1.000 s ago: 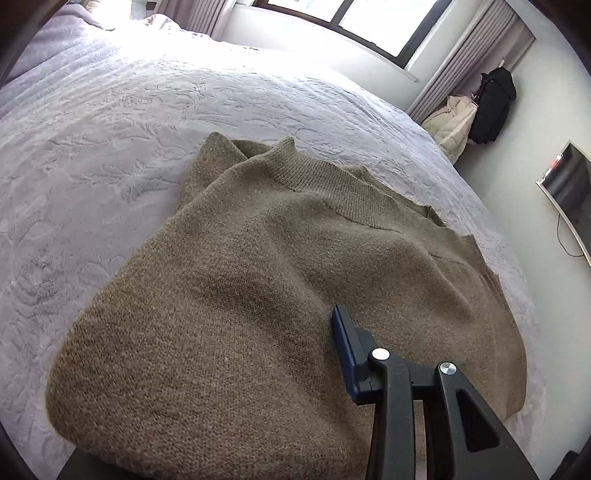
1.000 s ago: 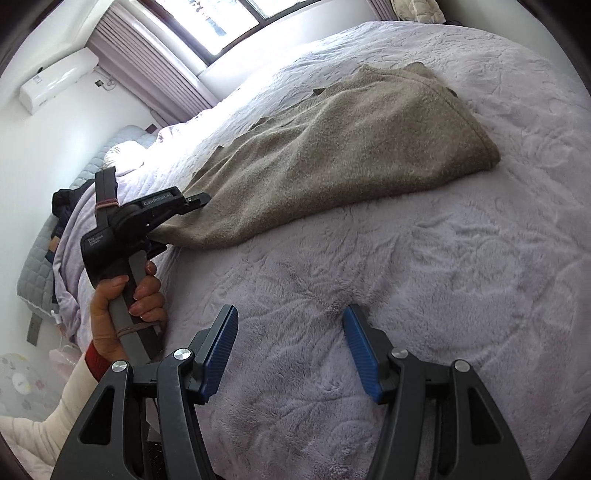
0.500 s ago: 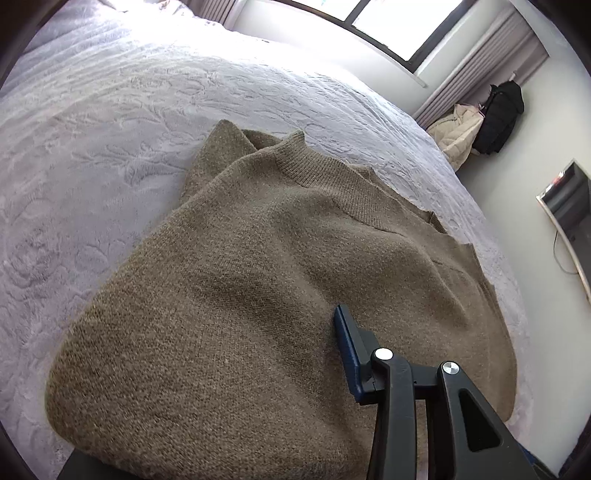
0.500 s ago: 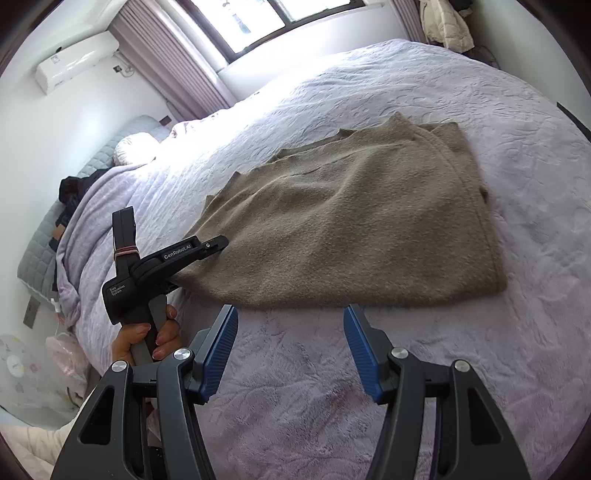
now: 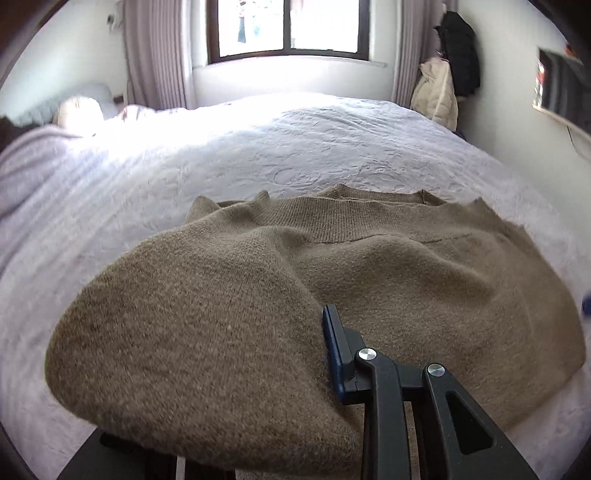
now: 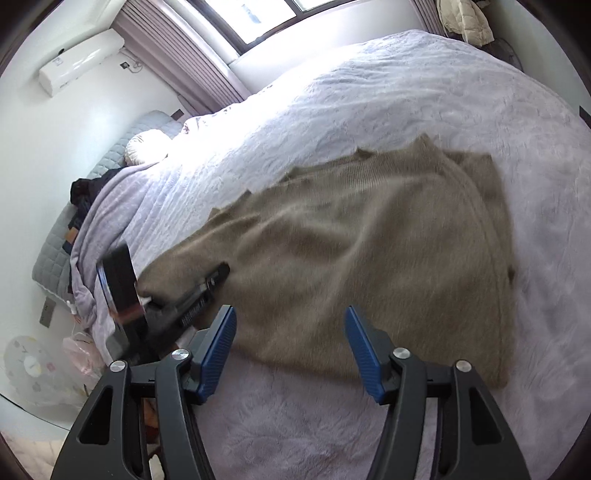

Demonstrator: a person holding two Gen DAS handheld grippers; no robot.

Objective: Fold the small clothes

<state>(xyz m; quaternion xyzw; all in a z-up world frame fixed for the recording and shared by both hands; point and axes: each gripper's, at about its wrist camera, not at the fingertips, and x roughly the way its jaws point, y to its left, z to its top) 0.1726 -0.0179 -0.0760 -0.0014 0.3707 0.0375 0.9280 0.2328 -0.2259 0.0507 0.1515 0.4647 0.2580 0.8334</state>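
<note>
A tan knitted sweater [image 5: 369, 266] lies on the white bed, its ribbed collar toward the window; it also shows in the right wrist view [image 6: 369, 251]. My left gripper [image 5: 328, 354] is shut on the sweater's near left corner, and that fold drapes over its left finger, which is hidden. From the right wrist view the left gripper [image 6: 218, 275] pinches that same edge. My right gripper [image 6: 290, 350] is open and empty, hovering above the sweater's near hem.
The textured white bedspread [image 5: 295, 147] spreads around the sweater. A window [image 5: 288, 29] and curtains are at the back, coats [image 5: 443, 81] hang at the right wall. A pillow [image 6: 147, 147] and dark clothes [image 6: 85, 192] are at the headboard.
My left gripper has swung round and lifted the sweater's corner, so the view now faces the window. My right gripper has moved in over the sweater's near hem, still open.
</note>
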